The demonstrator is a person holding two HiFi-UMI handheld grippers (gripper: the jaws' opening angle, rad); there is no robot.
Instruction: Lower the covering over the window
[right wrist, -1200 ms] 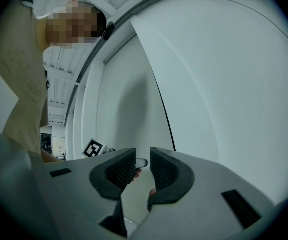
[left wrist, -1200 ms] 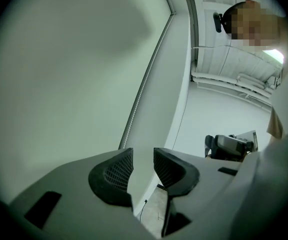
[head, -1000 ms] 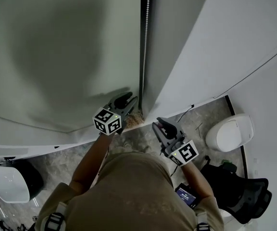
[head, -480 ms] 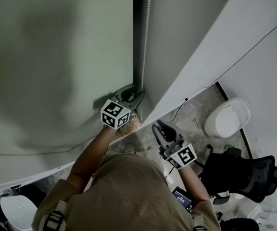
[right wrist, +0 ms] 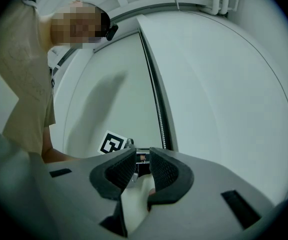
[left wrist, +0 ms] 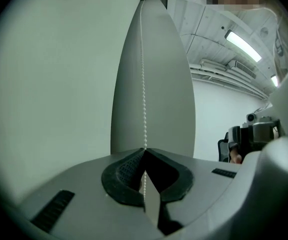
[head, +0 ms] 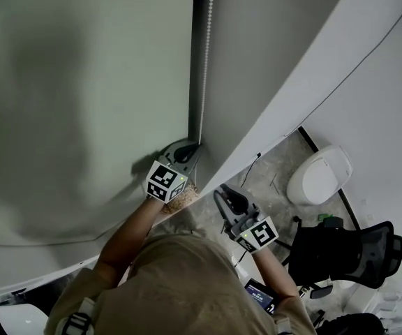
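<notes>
A pale grey-green roller blind [head: 82, 82] covers the window. Its white bead chain [head: 204, 61] hangs down the dark gap at the blind's right edge. My left gripper [head: 190, 147] is at the chain's lower part, and its jaws have just closed on it. In the left gripper view the bead chain [left wrist: 144, 84] runs down into the pinched tips of my left gripper [left wrist: 144, 151]. My right gripper [head: 225, 197] hangs lower and to the right, away from the chain. In the right gripper view, my right gripper [right wrist: 143, 156] has its jaws partly open with nothing between them.
A white wall panel [head: 271, 61] stands just right of the chain. On the floor to the right are a white rounded device [head: 319, 175] and a black office chair [head: 347, 253]. My torso fills the lower middle of the head view.
My left gripper has swung right to the bead chain and shut on it. The right gripper has drifted slightly left and stays as open as before.
</notes>
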